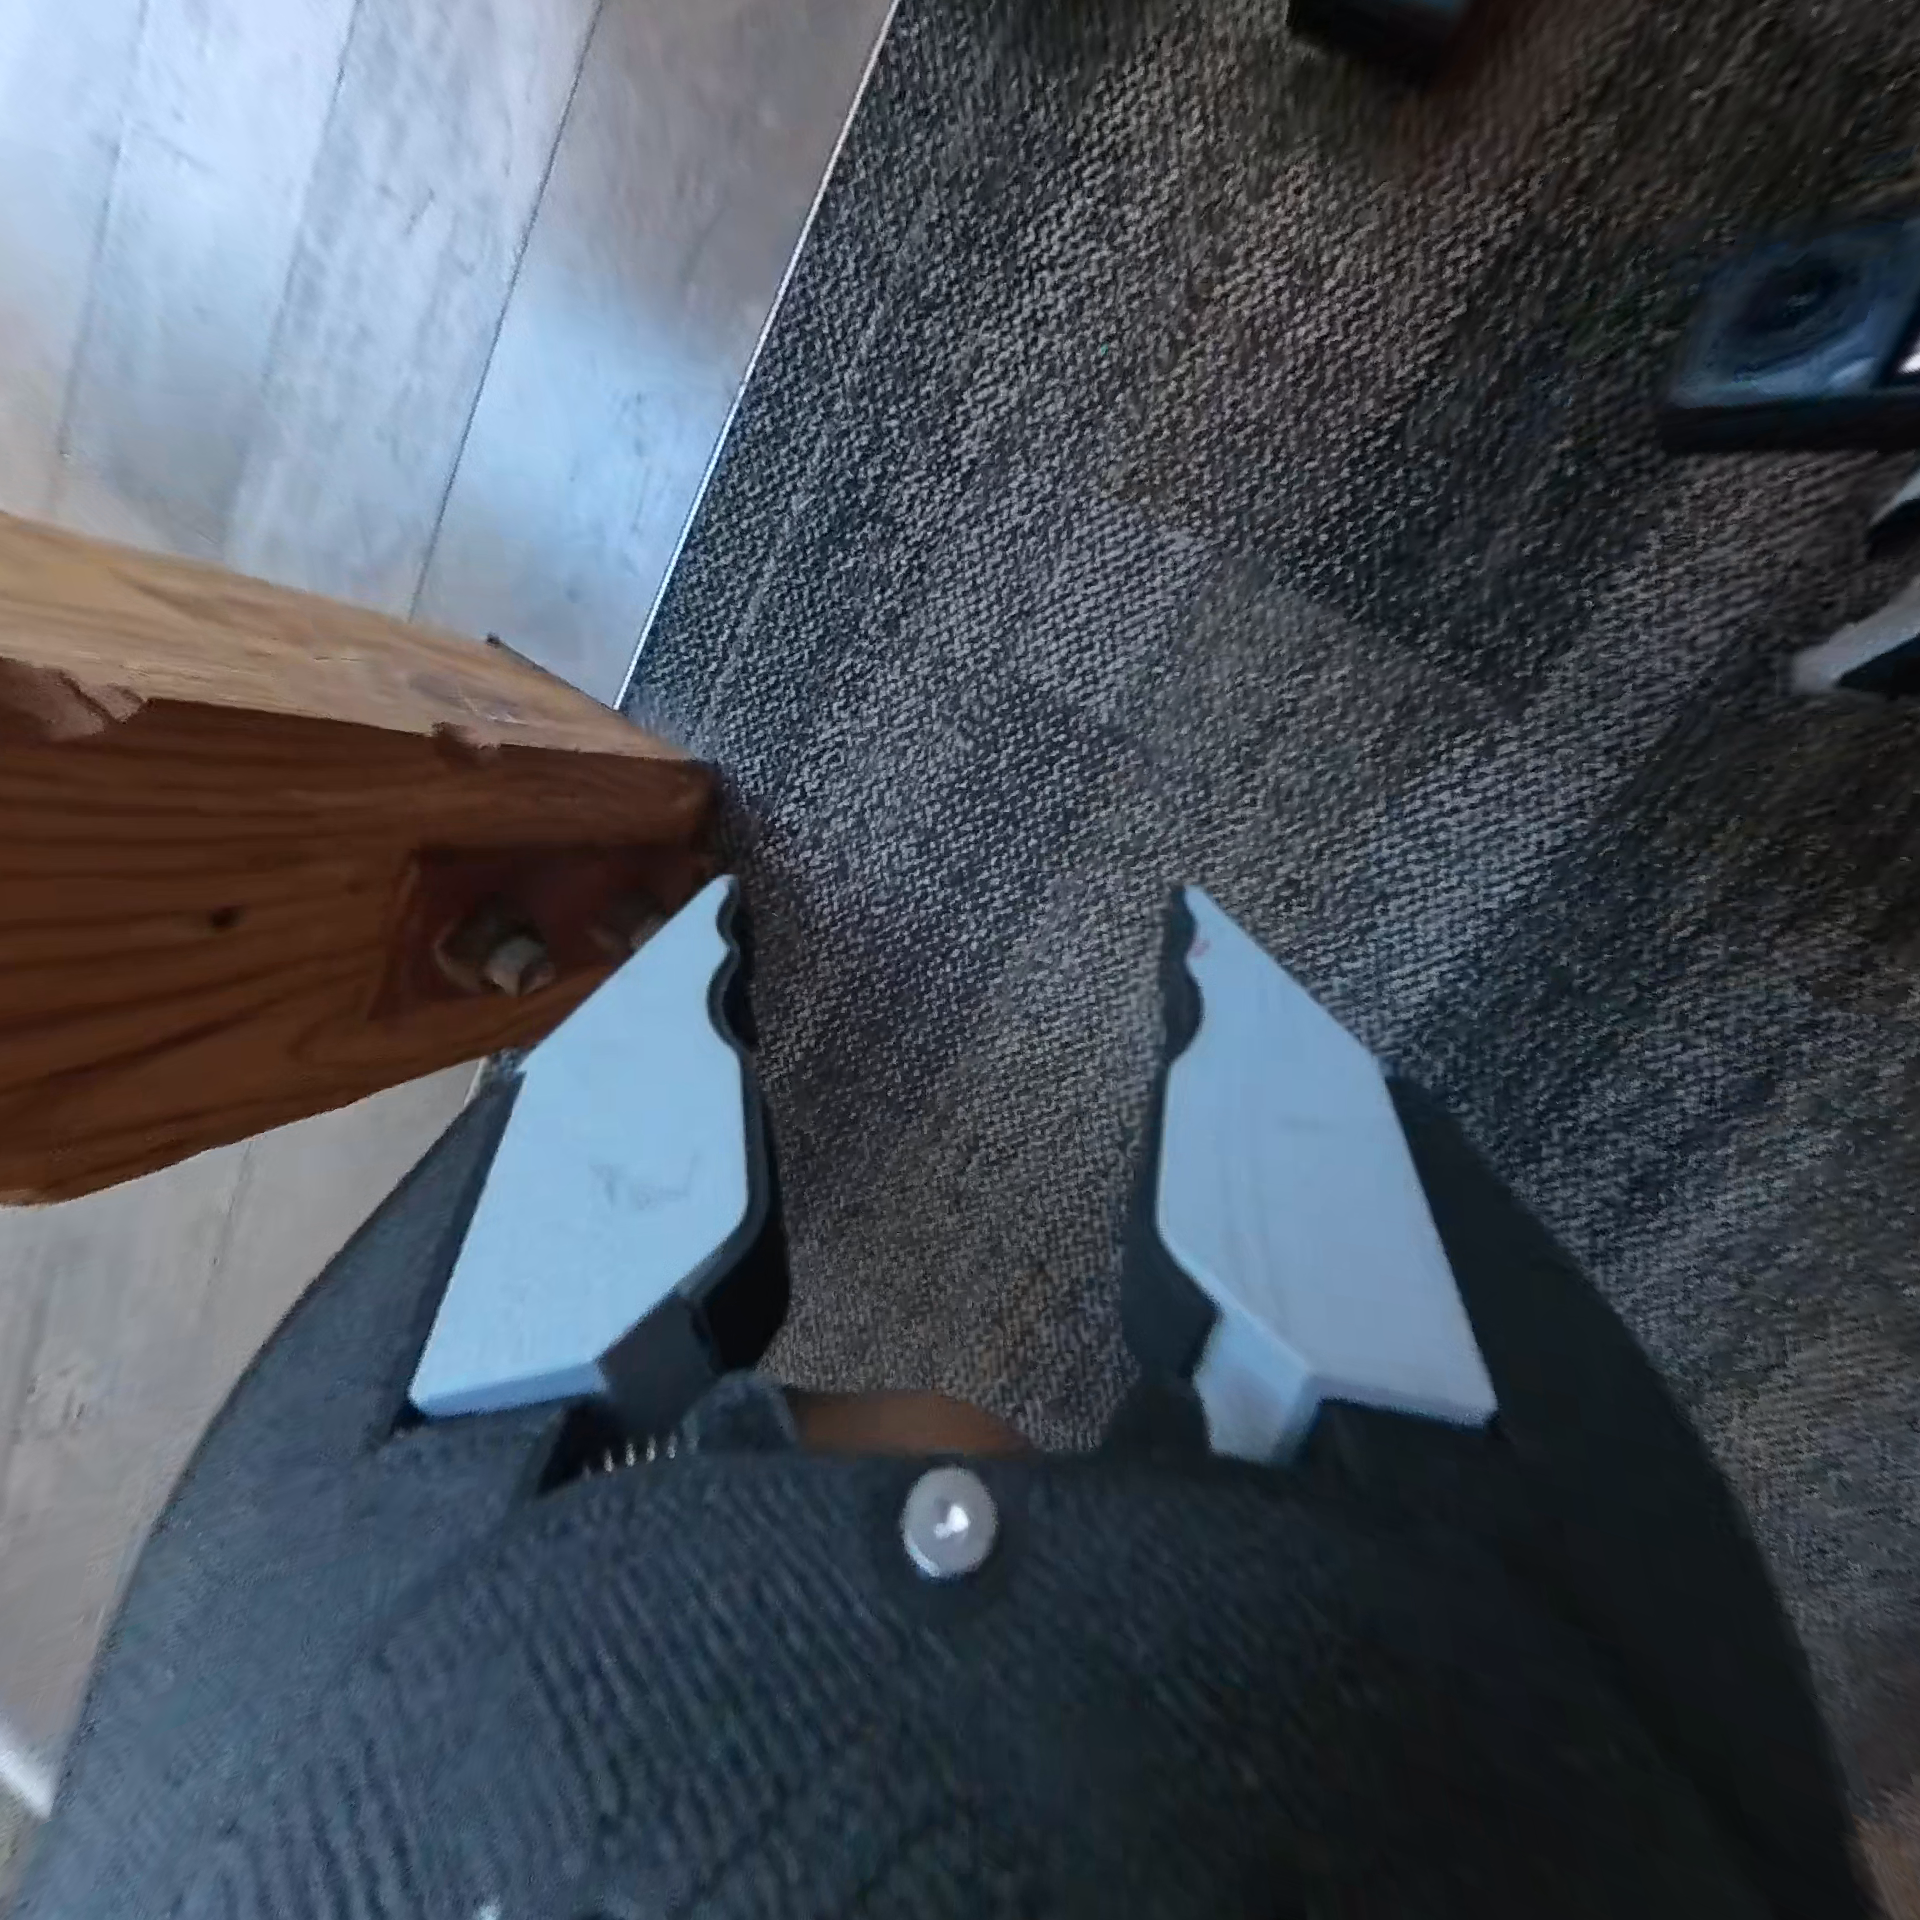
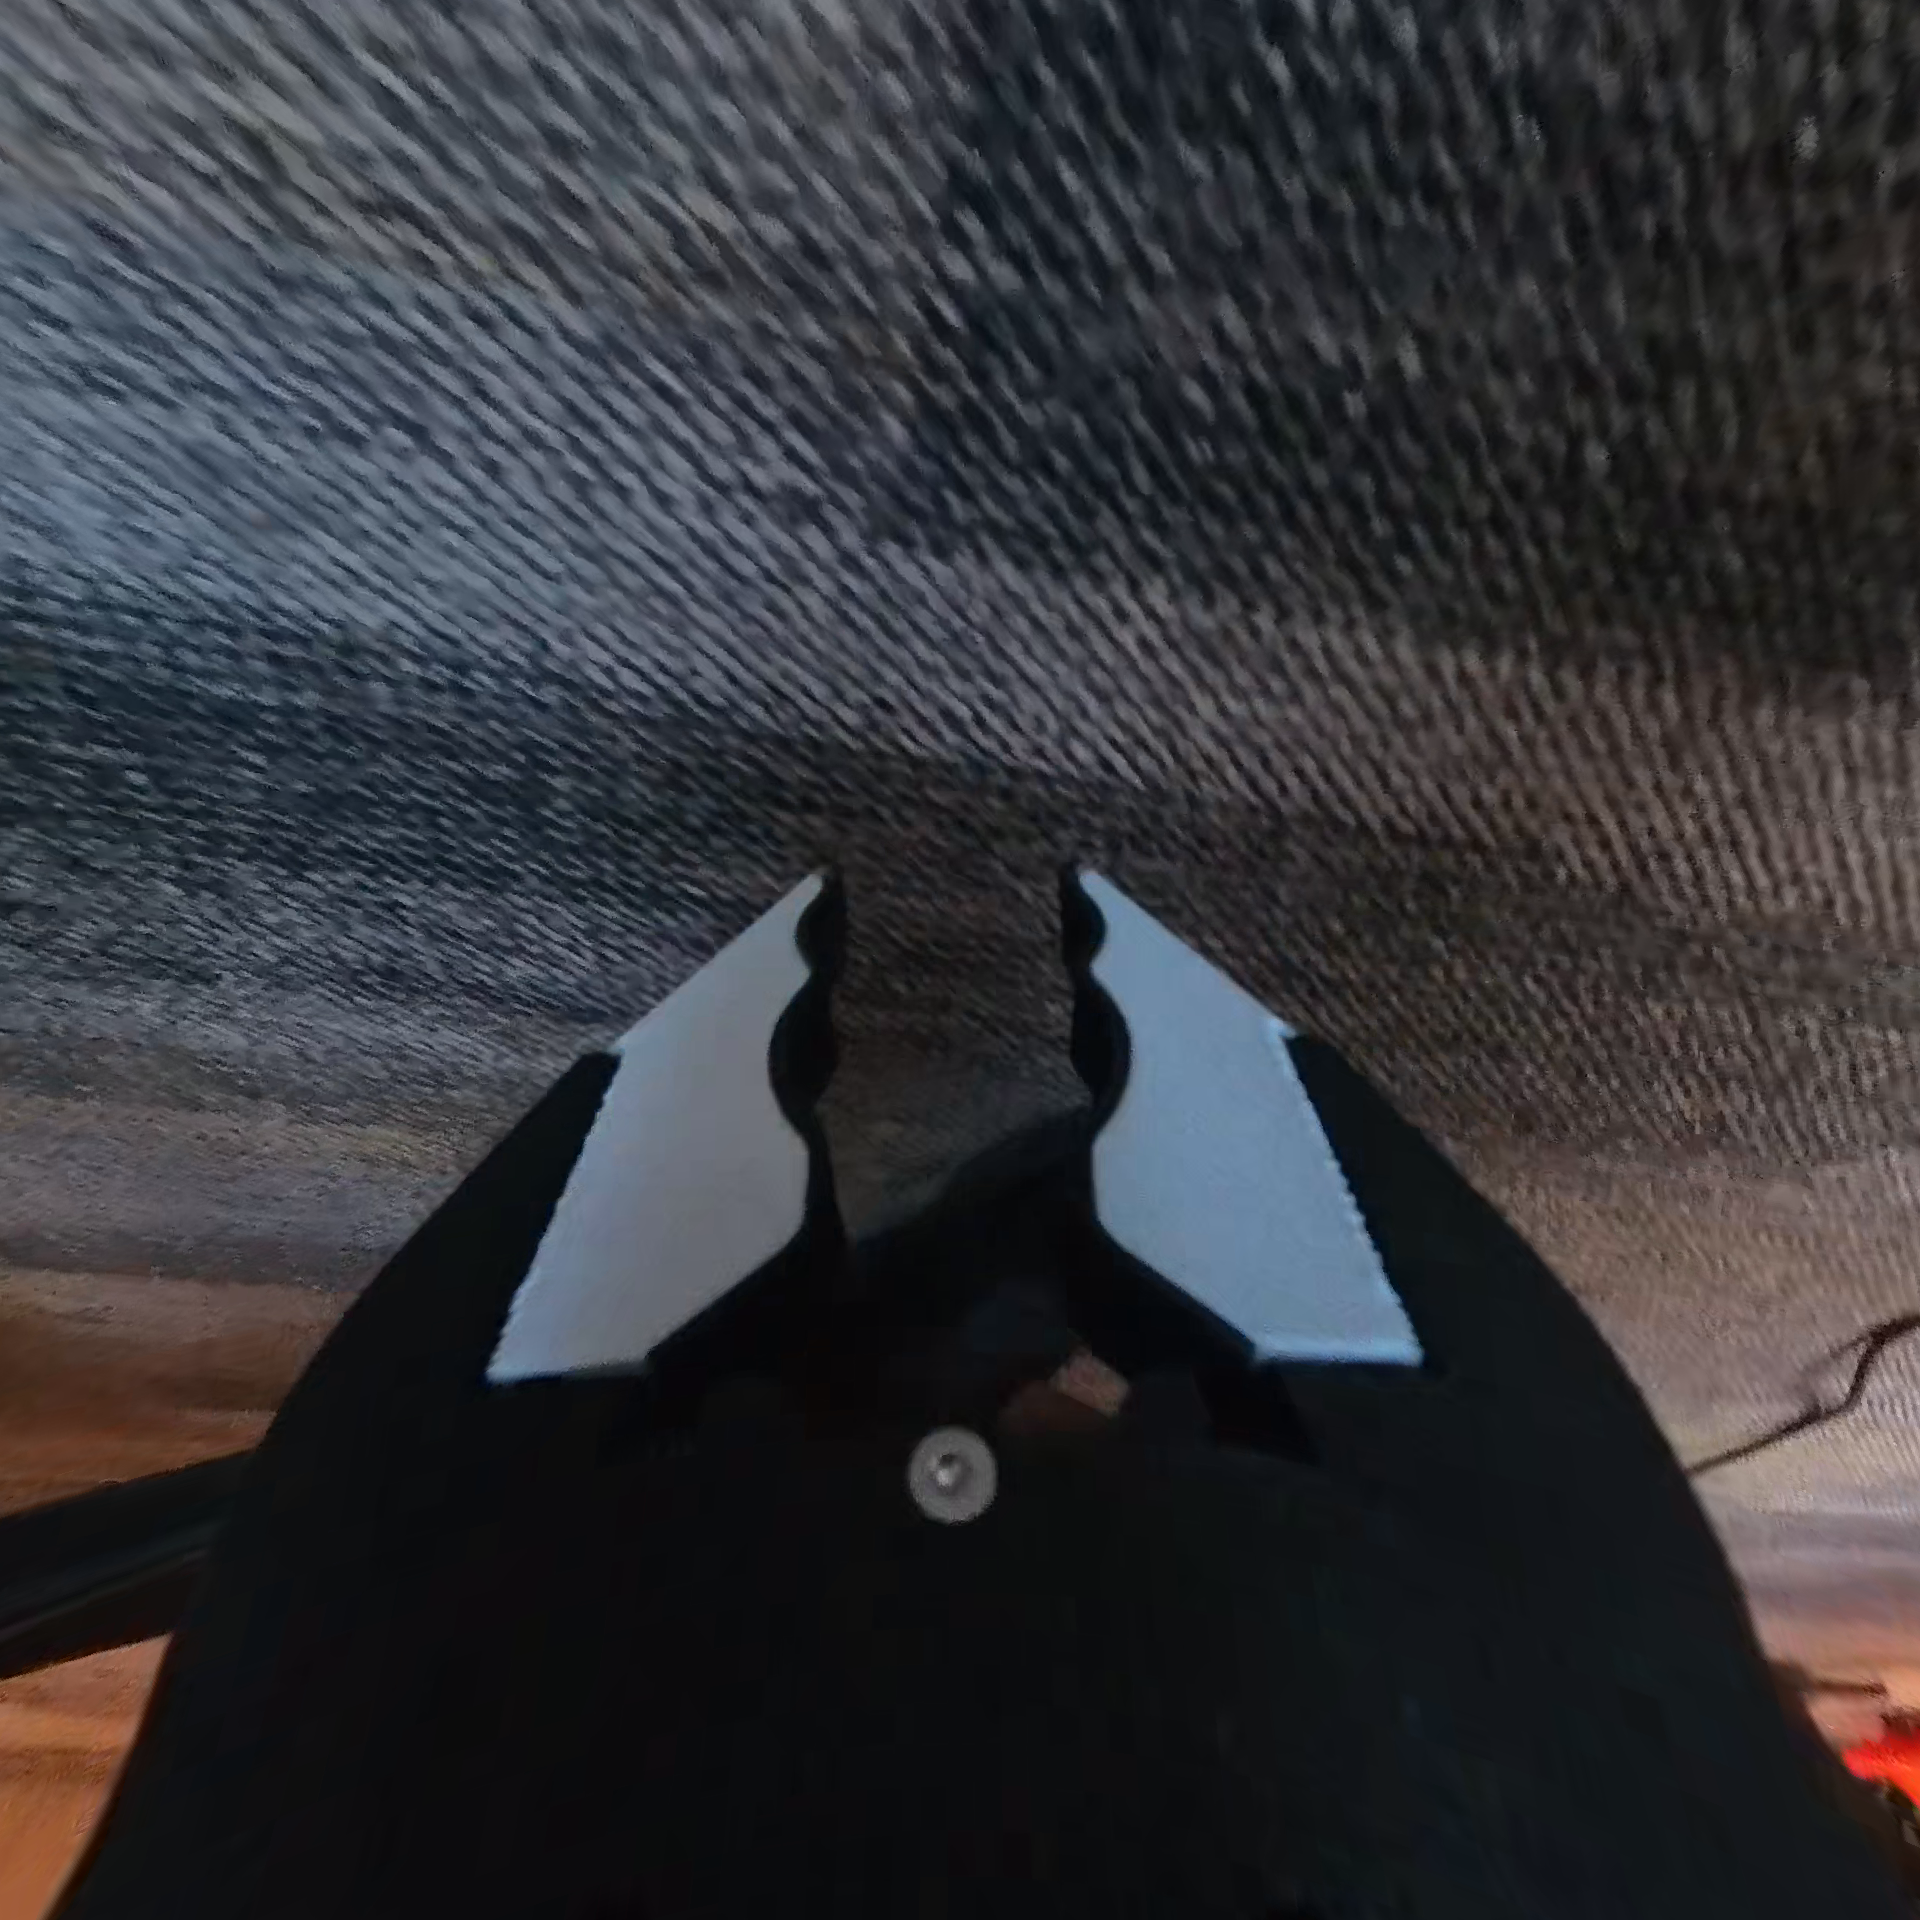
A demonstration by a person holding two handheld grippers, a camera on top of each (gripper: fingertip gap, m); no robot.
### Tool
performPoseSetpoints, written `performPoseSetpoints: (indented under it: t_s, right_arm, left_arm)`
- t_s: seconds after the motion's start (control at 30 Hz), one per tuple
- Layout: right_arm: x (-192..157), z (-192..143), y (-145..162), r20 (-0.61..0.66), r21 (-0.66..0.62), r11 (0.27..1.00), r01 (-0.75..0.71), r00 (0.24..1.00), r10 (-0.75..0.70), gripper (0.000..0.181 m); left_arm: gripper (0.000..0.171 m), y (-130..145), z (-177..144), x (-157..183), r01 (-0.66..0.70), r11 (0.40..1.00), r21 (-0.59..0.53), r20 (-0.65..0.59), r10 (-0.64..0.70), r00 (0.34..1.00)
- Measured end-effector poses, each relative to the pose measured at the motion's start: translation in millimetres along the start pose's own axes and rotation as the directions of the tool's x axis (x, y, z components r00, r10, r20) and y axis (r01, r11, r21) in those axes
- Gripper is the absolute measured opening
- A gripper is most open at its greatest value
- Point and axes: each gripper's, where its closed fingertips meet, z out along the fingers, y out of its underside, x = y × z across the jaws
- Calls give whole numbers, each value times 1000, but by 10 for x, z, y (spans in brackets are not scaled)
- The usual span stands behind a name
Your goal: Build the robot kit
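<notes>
Grey carpet (image 1: pixel 1195 520) beneath both grippers: left gripper (image 1: pixel 956 914) gapes empty beside a wooden post (image 1: pixel 260 883); right gripper (image 2: pixel 951 883), part-open, grips nothing.

In the left wrist view, the left gripper (image 1: pixel 956 914) is hanging over the carpet (image 1: pixel 1195 623), with a wooden post (image 1: pixel 312 831) lying just beside its left finger and plank flooring (image 1: pixel 260 260) stretching behind and left of that post. A dark block (image 1: pixel 1797 332) is sitting on the carpet far to the right. In the right wrist view, the right gripper (image 2: pixel 951 883) is pointing close at the carpet (image 2: pixel 935 416), with a thin cable (image 2: pixel 1818 1382) trailing at right.
</notes>
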Motion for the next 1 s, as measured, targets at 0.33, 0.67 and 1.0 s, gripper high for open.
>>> performPoseSetpoints:
  t_s: [0.33,0.67,1.0]
  right_arm:
    - [767,214,805,-9,-110,978,-174,985,174,65]
    - [505,482,1357,24,-195,965,-175,983,183,82]
    - [488,484,1427,8,-164,976,-146,989,149,115]
  left_arm:
    - [78,-133,-294,570,5,1000,-10,9,-5,1000]
    - [104,-43,-759,1127,26,999,-28,-31,-27,999]
    - [104,258,-1095,1329,8,1000,-5,-48,-8,999]
